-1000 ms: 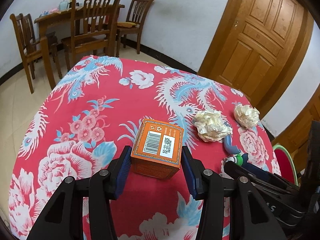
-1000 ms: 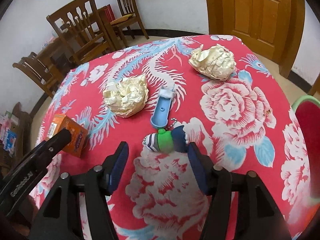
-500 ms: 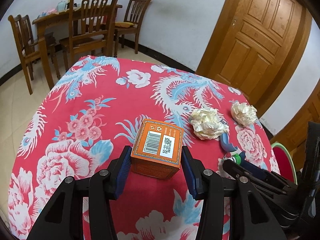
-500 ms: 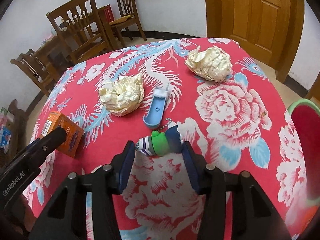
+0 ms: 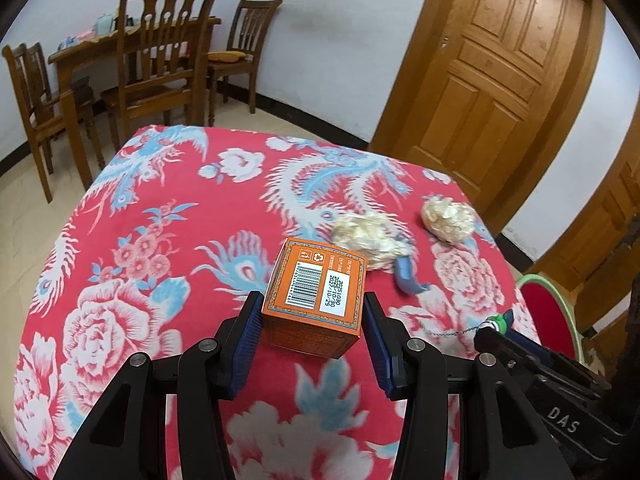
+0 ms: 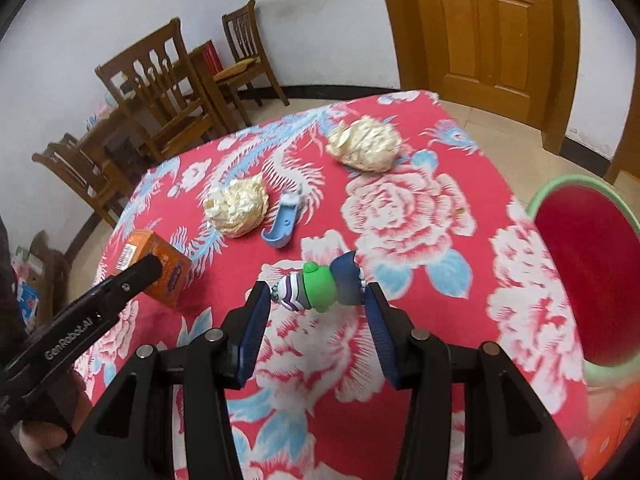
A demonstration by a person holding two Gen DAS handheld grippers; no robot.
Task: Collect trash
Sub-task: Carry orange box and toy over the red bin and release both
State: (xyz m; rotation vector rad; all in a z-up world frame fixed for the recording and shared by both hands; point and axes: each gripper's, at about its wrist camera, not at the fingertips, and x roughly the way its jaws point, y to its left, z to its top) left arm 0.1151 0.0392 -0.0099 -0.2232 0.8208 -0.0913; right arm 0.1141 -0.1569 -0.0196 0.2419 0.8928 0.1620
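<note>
My left gripper (image 5: 313, 314) is shut on an orange box (image 5: 318, 294) with a barcode label and holds it above the red flowered tablecloth (image 5: 140, 240). My right gripper (image 6: 316, 298) is shut on a small green, blue and striped toy figure (image 6: 320, 286), lifted off the cloth. Two crumpled balls of pale paper lie on the table: one near the middle (image 6: 236, 210) and one further back (image 6: 366, 146). A small blue plastic piece (image 6: 284, 224) lies between them. The box and the left gripper also show at the left of the right wrist view (image 6: 158, 268).
A red bin with a green rim (image 6: 588, 272) stands off the table's right side. Wooden chairs (image 5: 164, 64) and a wooden table stand beyond the far edge. A wooden door (image 5: 500, 72) is at the back right.
Both grippers have risen, each with its object. The right gripper closed on the toy figure, lifted it off the cloth and moved toward the red bin.
</note>
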